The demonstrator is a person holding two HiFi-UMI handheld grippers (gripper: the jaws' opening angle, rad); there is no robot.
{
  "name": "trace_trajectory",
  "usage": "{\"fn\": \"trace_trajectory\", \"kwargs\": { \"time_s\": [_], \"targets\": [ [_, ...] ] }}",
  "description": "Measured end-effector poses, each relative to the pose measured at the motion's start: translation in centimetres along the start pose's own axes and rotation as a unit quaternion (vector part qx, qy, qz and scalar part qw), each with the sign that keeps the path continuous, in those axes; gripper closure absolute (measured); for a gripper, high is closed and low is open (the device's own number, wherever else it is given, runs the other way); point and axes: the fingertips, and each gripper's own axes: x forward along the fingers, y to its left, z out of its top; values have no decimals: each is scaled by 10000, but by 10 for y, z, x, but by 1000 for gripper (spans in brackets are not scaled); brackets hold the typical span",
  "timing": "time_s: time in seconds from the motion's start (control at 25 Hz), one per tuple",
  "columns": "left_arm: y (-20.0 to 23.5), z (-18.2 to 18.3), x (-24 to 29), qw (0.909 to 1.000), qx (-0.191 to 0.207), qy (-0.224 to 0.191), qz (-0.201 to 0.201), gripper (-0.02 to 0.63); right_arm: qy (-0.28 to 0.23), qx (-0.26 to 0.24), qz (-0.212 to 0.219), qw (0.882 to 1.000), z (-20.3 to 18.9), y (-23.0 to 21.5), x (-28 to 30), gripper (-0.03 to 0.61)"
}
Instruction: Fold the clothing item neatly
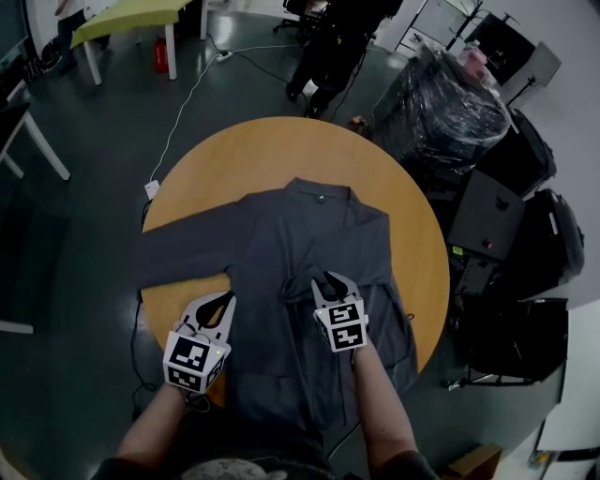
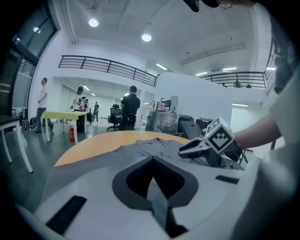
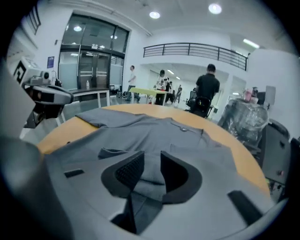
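Note:
A grey button shirt lies flat on the round wooden table, collar at the far side, one sleeve stretched out to the left. My right gripper rests low over the shirt's middle, where a sleeve end is folded inward. In the right gripper view its jaws stand apart, open, with loose grey cloth in the gap. My left gripper hovers at the shirt's left side, below the spread sleeve. Its jaws are shut; whether any cloth is pinched I cannot tell. The left gripper view also shows the right gripper.
A plastic-wrapped load and black cases stand close to the table's right side. A person stands beyond the far edge. A yellow-green table is at the far left, and a white cable runs over the floor.

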Motion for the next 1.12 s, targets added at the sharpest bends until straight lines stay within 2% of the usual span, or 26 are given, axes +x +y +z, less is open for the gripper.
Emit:
{"fn": "trace_trajectory", "kwargs": {
  "time_s": [0.12,0.2,0.36,0.48,0.56,0.6,0.88,0.96,1.12],
  "targets": [
    [5,-1,2,10000,-25,39,68,606,274,208,346,9988,-4,-3,25,494],
    [7,-3,3,9999,-59,59,123,606,599,307,578,9961,-15,-2,37,461],
    [11,-8,3,9995,-181,81,229,606,966,120,786,9921,-28,5,48,456],
    [12,-11,3,9994,-206,107,244,606,998,19,766,9921,-28,8,49,485],
    [13,-13,2,9993,-232,127,255,606,1099,-121,645,9918,-32,9,49,585],
    [14,-14,2,9993,-246,135,263,606,1140,-183,590,9916,-34,10,50,589],
    [20,-13,-2,9993,-226,137,278,606,731,28,191,9971,-19,-5,40,588],
    [21,-12,-3,9993,-213,133,289,606,898,77,333,9954,-24,-7,41,503],
    [20,-14,-5,9992,-220,159,300,606,1164,116,538,9917,-35,-8,48,500]
  ]
}}
